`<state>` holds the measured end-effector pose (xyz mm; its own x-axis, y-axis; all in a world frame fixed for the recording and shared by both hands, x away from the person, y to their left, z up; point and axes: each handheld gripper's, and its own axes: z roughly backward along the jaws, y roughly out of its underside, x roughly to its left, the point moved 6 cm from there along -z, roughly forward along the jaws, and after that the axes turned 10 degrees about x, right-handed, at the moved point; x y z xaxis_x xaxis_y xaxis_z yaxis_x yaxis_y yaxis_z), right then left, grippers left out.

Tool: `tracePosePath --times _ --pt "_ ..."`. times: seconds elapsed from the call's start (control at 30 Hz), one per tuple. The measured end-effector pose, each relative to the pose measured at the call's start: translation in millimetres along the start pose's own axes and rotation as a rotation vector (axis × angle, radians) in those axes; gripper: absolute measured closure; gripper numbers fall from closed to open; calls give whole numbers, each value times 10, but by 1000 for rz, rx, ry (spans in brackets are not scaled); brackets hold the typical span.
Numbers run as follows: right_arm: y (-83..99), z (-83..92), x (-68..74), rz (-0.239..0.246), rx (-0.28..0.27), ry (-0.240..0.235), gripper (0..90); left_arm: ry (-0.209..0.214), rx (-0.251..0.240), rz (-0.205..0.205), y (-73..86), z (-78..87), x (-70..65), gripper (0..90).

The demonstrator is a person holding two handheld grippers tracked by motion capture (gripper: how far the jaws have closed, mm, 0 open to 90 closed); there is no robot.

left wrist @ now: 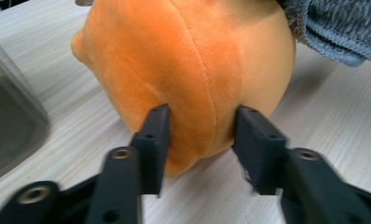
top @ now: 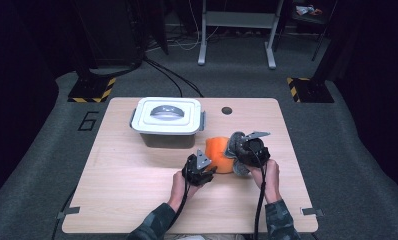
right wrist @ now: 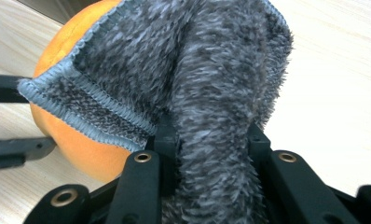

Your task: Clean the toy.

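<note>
On the wooden desk (top: pixel 137 190), a round orange plush ball (top: pixel 220 152) sits a little right of the middle, between the two grippers. The left gripper (top: pixel 210 171) reaches in from the near side, and in the left gripper view its two black jaws stand on either side of the plush ball's (left wrist: pixel 188 70) lower curve. The jaws are spread; the left one lies against the fabric and the right one sits just beside it, without any clear squeeze or dent in the plush, so this does not read as a firm pinch.

The right gripper (top: pixel 235 150) is at the ball's right side, carried by the right hand (top: pixel 270 175). In the right gripper view its jaws are pressed together on a fold of grey fuzzy cloth (right wrist: pixel 193 93), which rises between them and drapes over the top and side of the plush ball (right wrist: pixel 67 135). The cloth has a stitched blue-grey hem (right wrist: pixel 76 114) along its edge. In the high view the grey cloth (top: pixel 233 144) lies against the ball's right side.

Toward the far edge of the desk, left of centre, stands a lidded plastic box (top: pixel 168 120) with a white lid, well apart from the ball. A small dark hole (top: pixel 227 110) marks the desk surface near the far edge, right of the box.
</note>
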<state>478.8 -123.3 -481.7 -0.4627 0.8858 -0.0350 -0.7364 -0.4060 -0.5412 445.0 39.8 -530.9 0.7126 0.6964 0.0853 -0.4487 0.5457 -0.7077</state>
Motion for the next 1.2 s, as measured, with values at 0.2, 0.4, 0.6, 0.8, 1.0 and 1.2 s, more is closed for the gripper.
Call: tracePosePath --times 0.2,0.4,0.6,0.8,1.0,1.2 --pt "17 90 -22 -11 -22 3 667 16 -37 -21 -41 24 -9 822" --pt "-26 250 87 20 -53 -19 665 66 -53 -28 -131 130 -19 844" --pt "-125 310 336 83 -73 -51 662 112 -69 -40 -151 213 -97 845" --pt "-142 155 403 113 -32 -17 665 130 -53 -19 -125 181 -55 843" --pt "-120 144 317 94 -23 10 666 130 -51 -13 -122 171 -55 840" --pt "-65 124 169 51 -9 26 666 132 -42 -10 -106 165 -35 839"
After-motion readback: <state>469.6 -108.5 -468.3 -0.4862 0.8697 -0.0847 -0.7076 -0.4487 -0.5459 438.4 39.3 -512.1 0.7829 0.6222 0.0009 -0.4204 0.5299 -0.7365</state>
